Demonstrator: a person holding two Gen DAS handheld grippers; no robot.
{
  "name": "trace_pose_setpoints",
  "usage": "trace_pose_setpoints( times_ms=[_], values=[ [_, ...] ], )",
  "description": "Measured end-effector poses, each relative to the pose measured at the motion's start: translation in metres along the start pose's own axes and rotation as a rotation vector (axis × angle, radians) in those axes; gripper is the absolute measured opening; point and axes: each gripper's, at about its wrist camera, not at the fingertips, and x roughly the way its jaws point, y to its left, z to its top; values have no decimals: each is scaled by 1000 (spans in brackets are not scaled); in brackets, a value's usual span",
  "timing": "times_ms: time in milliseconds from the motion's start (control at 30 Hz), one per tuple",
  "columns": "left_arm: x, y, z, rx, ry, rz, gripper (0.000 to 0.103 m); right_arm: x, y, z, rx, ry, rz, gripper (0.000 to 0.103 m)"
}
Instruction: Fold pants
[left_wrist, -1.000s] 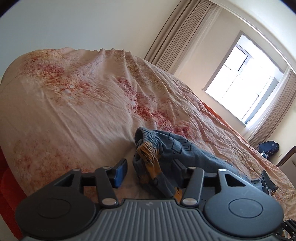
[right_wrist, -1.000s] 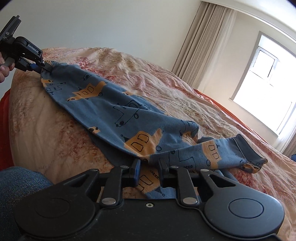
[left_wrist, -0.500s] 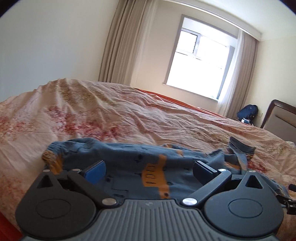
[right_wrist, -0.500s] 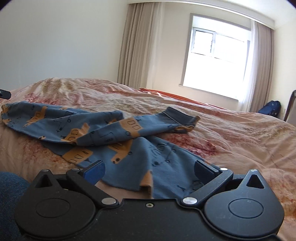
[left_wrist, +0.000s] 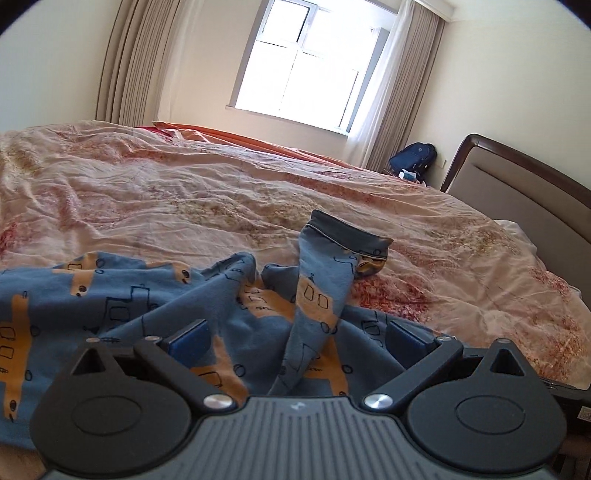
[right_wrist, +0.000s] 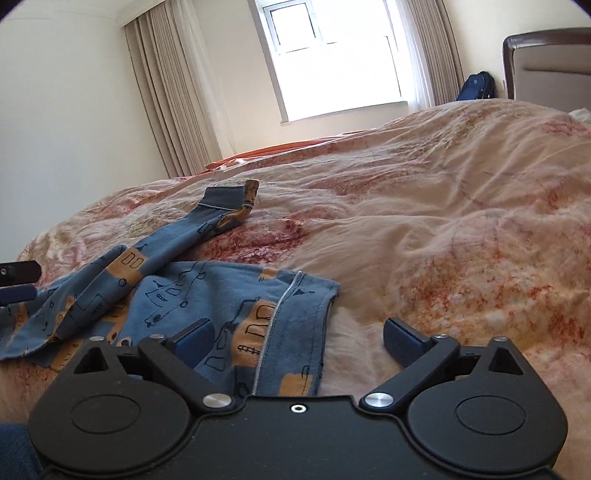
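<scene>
Blue pants with orange truck prints (left_wrist: 221, 299) lie crumpled on the bed, one twisted leg with a dark cuff (left_wrist: 347, 236) reaching away. My left gripper (left_wrist: 297, 341) is open and empty just above the bunched cloth. In the right wrist view the pants (right_wrist: 236, 306) lie at lower left, a leg and cuff (right_wrist: 229, 197) stretching up left. My right gripper (right_wrist: 299, 338) is open and empty over the hem edge of the pants. A part of the left gripper (right_wrist: 18, 280) shows at the left edge there.
The bed's pink floral duvet (left_wrist: 184, 195) spreads wide around the pants. A headboard (left_wrist: 524, 188) stands at the right, a blue backpack (left_wrist: 412, 160) on the floor by the curtained window (left_wrist: 303, 66).
Both grippers let go of the pants and opened wide. Both swung to the right, toward the window and headboard. The pants now lie loose on the bed.
</scene>
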Motion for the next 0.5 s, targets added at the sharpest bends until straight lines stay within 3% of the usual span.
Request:
trace_pose_setpoints(
  times_ms=[67,200,233,500],
  values=[
    [8,-3,-1,-12,-14,28,102,6,-2,4,9,19,8,51],
    [21,-1,-6,-49,14,79,97,14,-5,10,31,41,52,25],
    [22,1,-7,-61,18,91,97,15,-5,12,31,44,60,11],
    [19,2,-7,-31,1,94,96,16,14,52,-211,-42,-23,8]
  ],
)
